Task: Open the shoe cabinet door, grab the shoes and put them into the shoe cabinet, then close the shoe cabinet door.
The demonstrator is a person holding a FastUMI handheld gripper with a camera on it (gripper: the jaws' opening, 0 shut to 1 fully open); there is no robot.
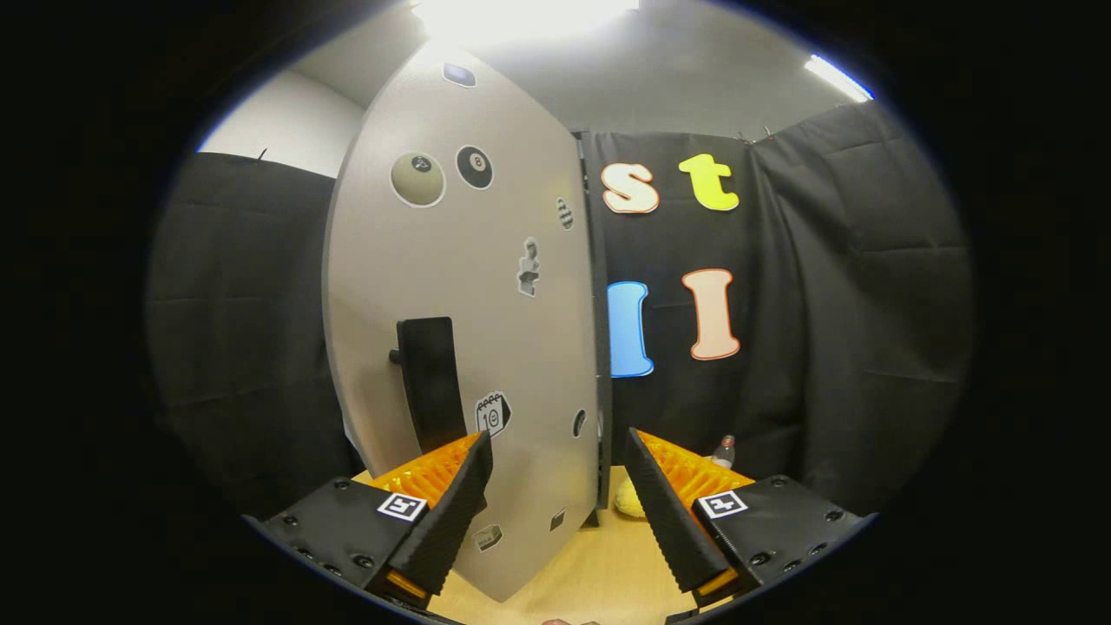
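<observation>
Nearest the camera, the gripper (558, 451) has its two fingers spread wide apart, with nothing pressed between them. Between and just beyond the fingers stands the grey shoe cabinet door (469, 347), tall and swung so that its broad face is turned toward the camera at an angle, its right edge running down to a point just ahead of the gap between the fingers. A black handle (430, 382) juts from the door's lower half, just above and beyond the left finger (447, 512); whether that finger touches the door is hard to tell at this angle. Several small stickers (475, 167) dot the door's face, including two round ones high up.

Below the door lies a light wooden tabletop (599, 573). On it, just right of the door's lower edge and near the right finger (664, 512), sits a pale yellowish object (630, 499), possibly a shoe, though too little of it shows to be sure. Farther back, beyond the right finger, a small clear bottle (724, 451) stands near the black cloth wall (851, 304).
</observation>
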